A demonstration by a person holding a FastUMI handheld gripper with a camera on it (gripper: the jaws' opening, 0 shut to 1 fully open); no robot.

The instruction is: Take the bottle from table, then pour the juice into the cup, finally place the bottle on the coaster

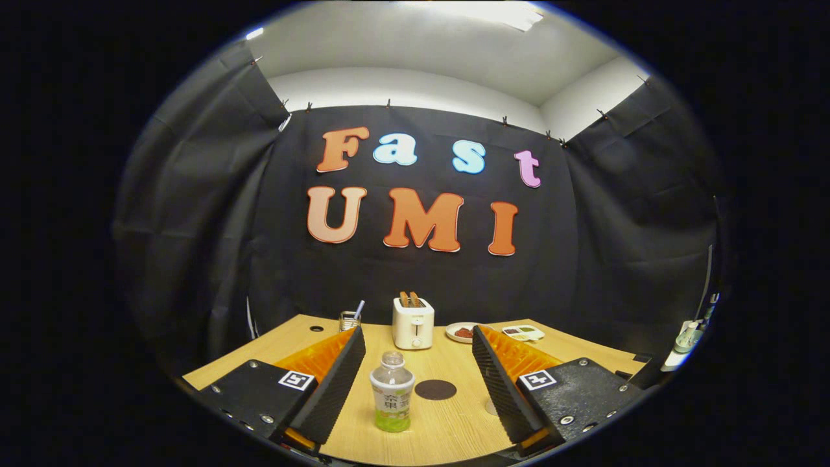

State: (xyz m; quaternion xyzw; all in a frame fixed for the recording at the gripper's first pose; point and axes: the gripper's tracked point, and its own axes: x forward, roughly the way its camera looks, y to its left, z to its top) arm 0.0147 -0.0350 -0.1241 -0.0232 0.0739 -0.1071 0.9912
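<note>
On the wooden surface [447, 425] a bottle [392, 392] is seen standing upright between the two fingers, nearer the left one, touched by neither. The jaws are spread wide; the gripper [418, 383] holds nothing. Left to right: the left finger [334, 386] is seen tilted inward, then the bottle with clear cap, pale label and green liquid low inside, then a dark round coaster [435, 390] just right of and slightly beyond the bottle, lying flat. A pale round cup rim [491, 407] is partly hidden by the right finger [502, 383]; it cannot be told more. Beyond the fingers, at the far edge, a glass with a straw [351, 318], a white toaster [413, 322] with bread, a small plate [462, 332] and a tray [522, 333] are lined up.
</note>
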